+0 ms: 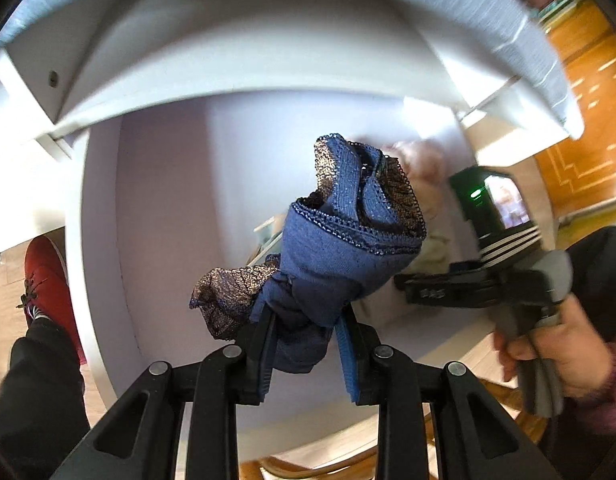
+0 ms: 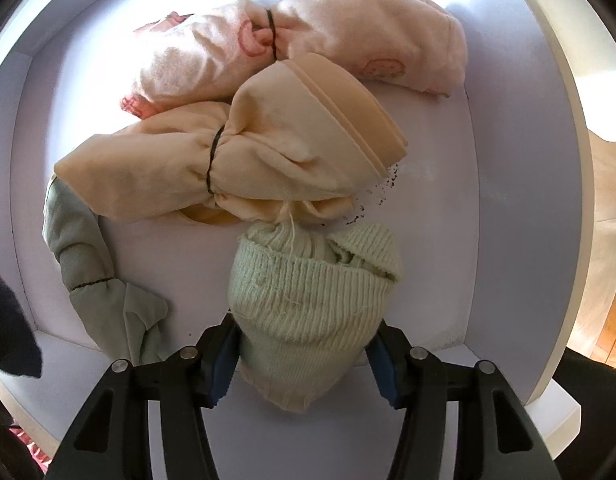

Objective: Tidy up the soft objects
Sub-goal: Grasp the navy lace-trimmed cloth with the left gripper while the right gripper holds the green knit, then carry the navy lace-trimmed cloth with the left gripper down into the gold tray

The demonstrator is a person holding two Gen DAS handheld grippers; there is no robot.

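My left gripper [image 1: 306, 320] is shut on a blue garment with dark lace trim [image 1: 340, 232], bunched up and lifted above a white drawer [image 1: 168, 200]. My right gripper [image 2: 304, 344] points down into that drawer [image 2: 448, 240], its pads pressed on both sides of a pale green knitted bundle [image 2: 308, 292]. Beyond the knit lie a beige bundle [image 2: 268, 148] and a pink printed bundle [image 2: 308, 40], each tied with a dark band. A sage green cloth bundle [image 2: 88, 264] lies at the left. A hand [image 1: 548, 344] holds the right tool's handle.
The drawer's white walls [image 2: 548, 160] ring the clothes. White furniture panels [image 1: 228, 60] stand above the drawer. A red shoe [image 1: 48, 280] and a dark trouser leg [image 1: 36, 380] are at the left, on wooden floor [image 1: 588, 80]. A dark sleeve [image 2: 8, 320] edges in.
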